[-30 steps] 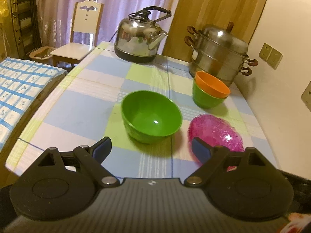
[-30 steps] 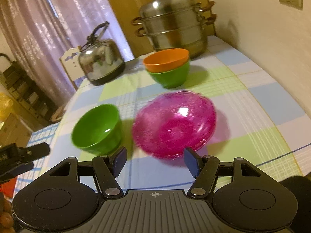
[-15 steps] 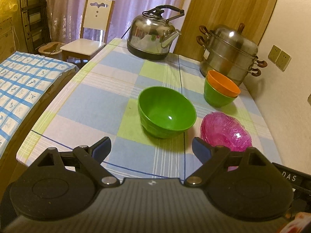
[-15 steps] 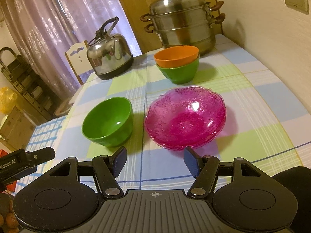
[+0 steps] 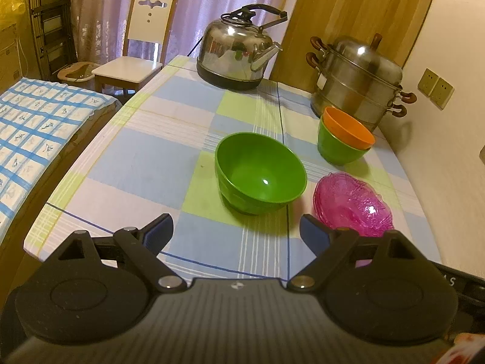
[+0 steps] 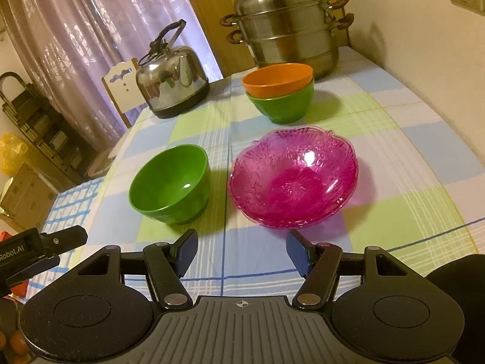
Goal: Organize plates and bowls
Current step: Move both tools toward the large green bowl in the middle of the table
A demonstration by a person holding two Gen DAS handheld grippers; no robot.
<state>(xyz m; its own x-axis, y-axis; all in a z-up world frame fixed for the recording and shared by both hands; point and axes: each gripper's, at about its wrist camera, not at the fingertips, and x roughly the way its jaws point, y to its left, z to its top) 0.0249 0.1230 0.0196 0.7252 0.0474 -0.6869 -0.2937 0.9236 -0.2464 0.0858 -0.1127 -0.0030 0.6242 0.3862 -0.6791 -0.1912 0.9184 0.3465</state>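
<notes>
Both wrist views have drawn back and steadied since a second ago: the pink dishes, then blurred and close under the right gripper [image 6: 241, 251], now sit sharp and a little farther off, and the single green plastic bowl [image 5: 260, 173] has slid from the middle of the left view toward its right. That bowl stands upright on the blue, green and white checked tablecloth [image 5: 136, 157], just beside the stack of translucent pink glass dishes [image 6: 292, 179], the two close but apart. Behind them an orange plastic bowl [image 6: 277, 79] is nested inside a second green bowl [image 6: 282, 104], in front of a tiered stainless steel steamer pot [image 6: 288, 27] by the wall. A shiny steel kettle [image 5: 238, 53] stands at the far end of the table, with a white wooden chair [image 5: 138, 57] beyond it. The left gripper [image 5: 236, 230] hangs spread wide over the near table edge with nothing between its blue pads [image 5: 159, 232]. Right gripper jaws are likewise parted and empty, short of the pink dishes.
</notes>
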